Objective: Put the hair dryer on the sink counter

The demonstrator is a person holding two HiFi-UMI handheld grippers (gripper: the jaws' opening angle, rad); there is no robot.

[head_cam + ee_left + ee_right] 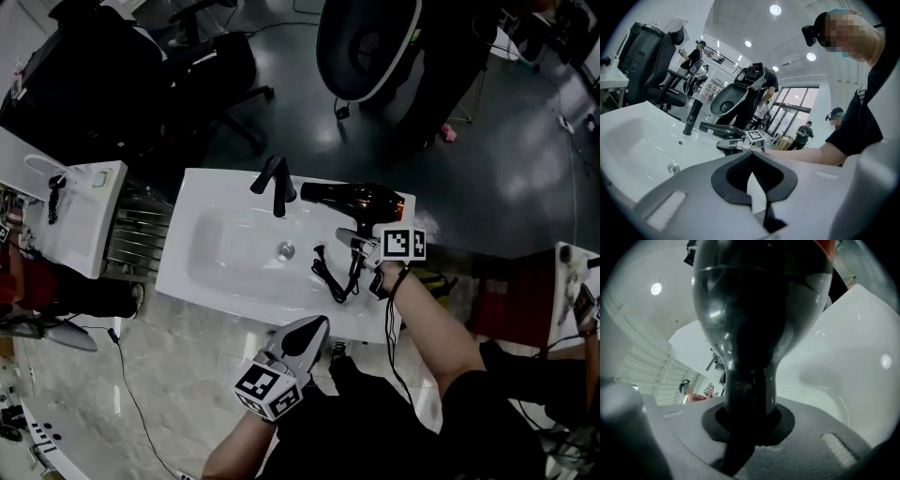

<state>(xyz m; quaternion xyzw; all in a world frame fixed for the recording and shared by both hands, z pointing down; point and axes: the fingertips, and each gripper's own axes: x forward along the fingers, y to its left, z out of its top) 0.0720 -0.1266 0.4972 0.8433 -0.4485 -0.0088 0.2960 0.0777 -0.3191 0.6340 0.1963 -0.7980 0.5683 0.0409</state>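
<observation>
The white surface [176,270] holds a basin, with a black tap [275,185] at its back edge. In front of the tap, at the near edge, the left claw [317,330] hovers, closed on nothing. Just right of the tap, the black hair dryer [361,198] is at the back of the surface; whether it touches is unclear. Its cord [330,272] trails beside the basin. The right claw [360,246] is clamped on its handle.

Beyond you a dark glossy floor [525,178], pale marbled tiles [187,375] near your feet, a black-and-white office chair [361,47] ahead, a darker chair [211,66] to your left, another white counter [70,220] far left, round ceiling lights [776,9], tall windows [787,112] across the room
</observation>
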